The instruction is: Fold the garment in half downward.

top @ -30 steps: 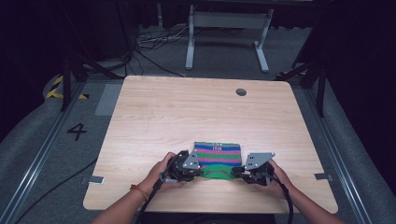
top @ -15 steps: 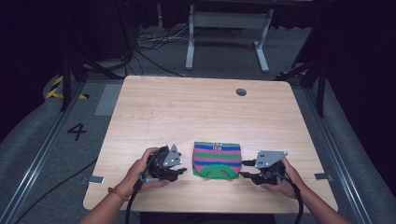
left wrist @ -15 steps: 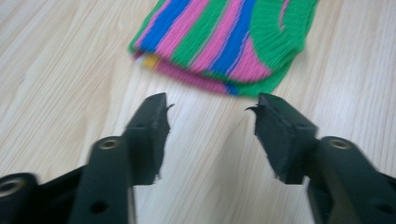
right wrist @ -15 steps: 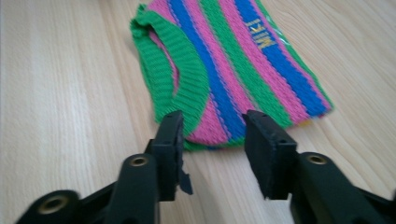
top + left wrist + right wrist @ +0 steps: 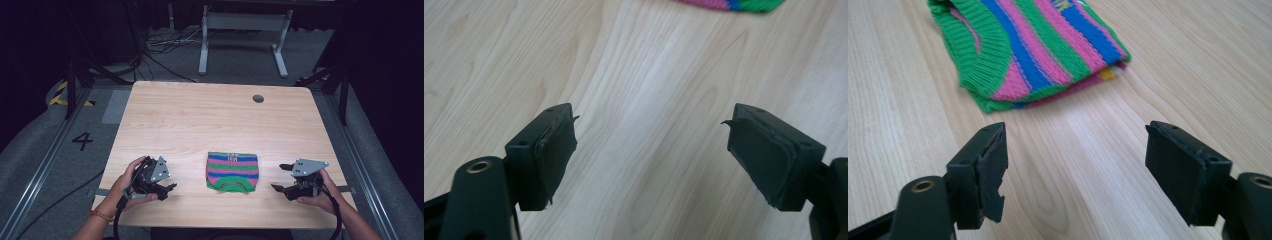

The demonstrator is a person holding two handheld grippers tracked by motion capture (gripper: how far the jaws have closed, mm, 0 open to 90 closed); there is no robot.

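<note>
A folded knit garment (image 5: 233, 171) with green, pink and blue stripes lies flat near the table's front edge, its green ribbed band toward the person. My left gripper (image 5: 169, 189) rests on the wood to its left, jaws apart and empty. My right gripper (image 5: 281, 177) sits to the right of the garment, open as well, nothing between its jaws. In the right gripper view the garment (image 5: 1033, 50) lies just beyond the open gripper (image 5: 1075, 160). A corner of the garment (image 5: 734, 4) shows at the top of the left gripper view, far past the open gripper (image 5: 651, 150).
The wooden table (image 5: 215, 120) has a round cable hole (image 5: 258, 98) at the back right. Behind the table stand a white metal frame (image 5: 240, 30) and loose cables on the grey floor. A number 4 (image 5: 82, 141) is marked on the floor at left.
Both grippers have let go of the garment and drawn outward, left to the left and right to the right. The garment now lies folded and still between them.
</note>
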